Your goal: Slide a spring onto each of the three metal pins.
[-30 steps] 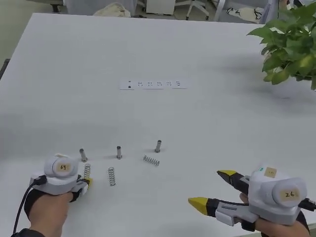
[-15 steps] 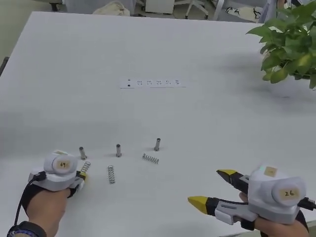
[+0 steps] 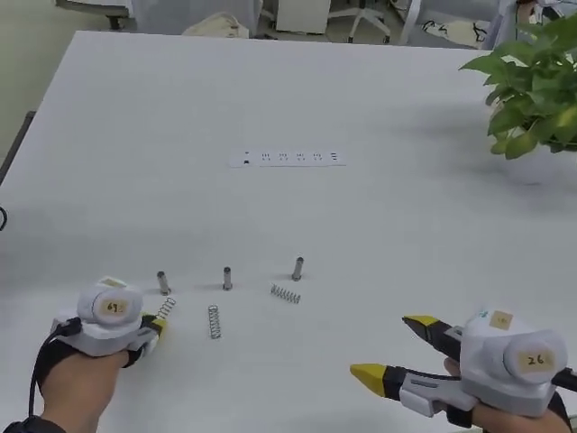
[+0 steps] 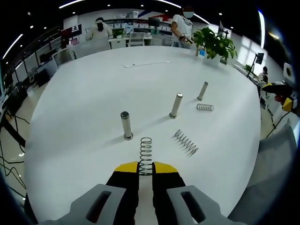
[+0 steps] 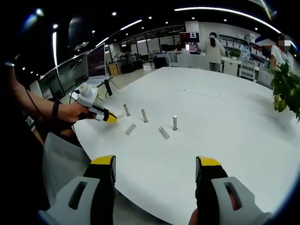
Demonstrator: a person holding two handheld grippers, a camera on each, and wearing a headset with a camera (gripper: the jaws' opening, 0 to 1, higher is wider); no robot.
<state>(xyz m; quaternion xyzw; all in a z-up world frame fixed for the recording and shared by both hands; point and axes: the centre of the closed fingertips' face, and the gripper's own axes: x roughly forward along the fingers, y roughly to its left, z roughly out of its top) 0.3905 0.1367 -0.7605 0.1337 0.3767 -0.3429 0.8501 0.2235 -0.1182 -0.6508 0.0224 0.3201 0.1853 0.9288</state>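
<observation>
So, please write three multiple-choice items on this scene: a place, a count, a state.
1. The white power strip lies: A) beyond the upright grey metal pins; B) nearer than them; C) among them.
2. Coiled wire springs lying loose on the white table: A) none; B) two; C) four.
3. The yellow-tipped right gripper is: A) open; B) shut on a pin; C) shut on a spring.
Answers: A, farther up the table; B, the third spring is in the left gripper; A, jaws wide apart, empty.

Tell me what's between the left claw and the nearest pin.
One spring, its near end held in the left claw, its far end short of the pin; the left gripper view shows it.
</observation>
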